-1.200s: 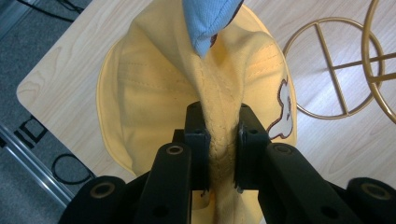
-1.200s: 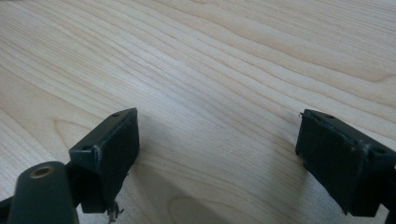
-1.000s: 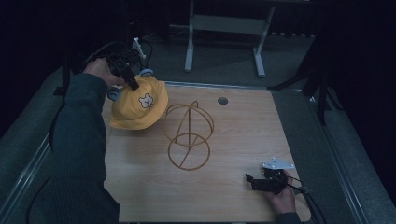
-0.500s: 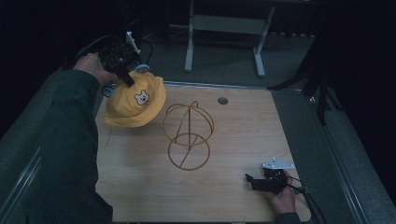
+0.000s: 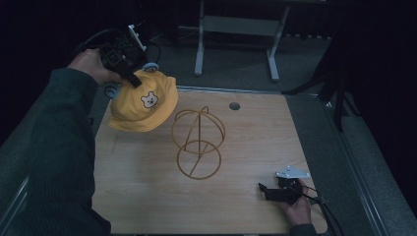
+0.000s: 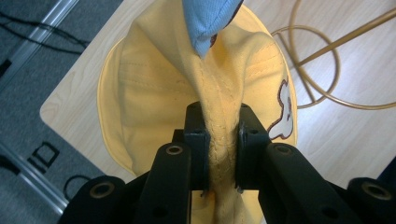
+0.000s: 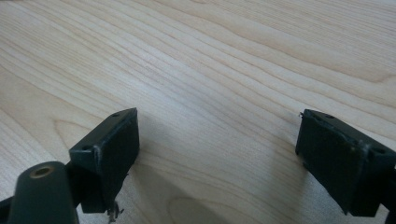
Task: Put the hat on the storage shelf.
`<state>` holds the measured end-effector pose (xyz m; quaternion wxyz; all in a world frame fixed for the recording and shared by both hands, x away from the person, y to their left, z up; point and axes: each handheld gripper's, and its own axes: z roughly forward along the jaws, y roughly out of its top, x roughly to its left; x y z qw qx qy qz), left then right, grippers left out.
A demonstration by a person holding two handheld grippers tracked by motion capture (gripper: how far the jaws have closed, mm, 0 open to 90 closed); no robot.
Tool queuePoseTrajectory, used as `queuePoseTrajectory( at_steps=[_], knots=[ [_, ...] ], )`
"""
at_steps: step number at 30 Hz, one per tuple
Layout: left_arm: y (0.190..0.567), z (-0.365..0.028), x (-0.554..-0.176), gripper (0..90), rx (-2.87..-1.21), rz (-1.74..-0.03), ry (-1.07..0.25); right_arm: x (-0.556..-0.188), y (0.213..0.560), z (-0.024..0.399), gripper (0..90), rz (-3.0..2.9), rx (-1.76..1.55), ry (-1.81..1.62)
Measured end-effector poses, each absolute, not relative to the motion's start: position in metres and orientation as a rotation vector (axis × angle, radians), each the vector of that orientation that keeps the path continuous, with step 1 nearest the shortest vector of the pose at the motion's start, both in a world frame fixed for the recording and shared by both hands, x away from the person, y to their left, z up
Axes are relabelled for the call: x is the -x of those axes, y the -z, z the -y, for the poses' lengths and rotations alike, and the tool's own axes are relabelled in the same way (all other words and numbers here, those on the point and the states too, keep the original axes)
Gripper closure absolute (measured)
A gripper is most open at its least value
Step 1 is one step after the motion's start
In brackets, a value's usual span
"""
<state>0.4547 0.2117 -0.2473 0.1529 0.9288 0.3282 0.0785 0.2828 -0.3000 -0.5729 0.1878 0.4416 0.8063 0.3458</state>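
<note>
Upper left, the left gripper [image 5: 129, 78] pinches the yellow hat's [image 5: 143, 105] crown fabric; brim hangs down-left. Lower right, the right gripper [image 5: 268, 191] rests spread on the desk [image 5: 246, 132].

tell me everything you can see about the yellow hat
The hat is a yellow cloth bucket hat with stitched seams, a bear face on the front and pale blue ears on top. It hangs lifted and tilted over the table's far left corner, brim drooping. The left tool pinches a fold of its crown; nothing else visibly touches it. The wire stand is beside it, apart.
</note>
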Motion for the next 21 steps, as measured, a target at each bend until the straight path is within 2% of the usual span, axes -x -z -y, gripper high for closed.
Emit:
queuePoseTrajectory(
  at_steps=[21],
  knots=[
    [0.2375,-0.2128,-0.4445,78.4,-2.625,-0.849,-0.195,-0.2828,0.5730,0.3001,13.4,-2.269,-1.241,-0.973]
  ],
)
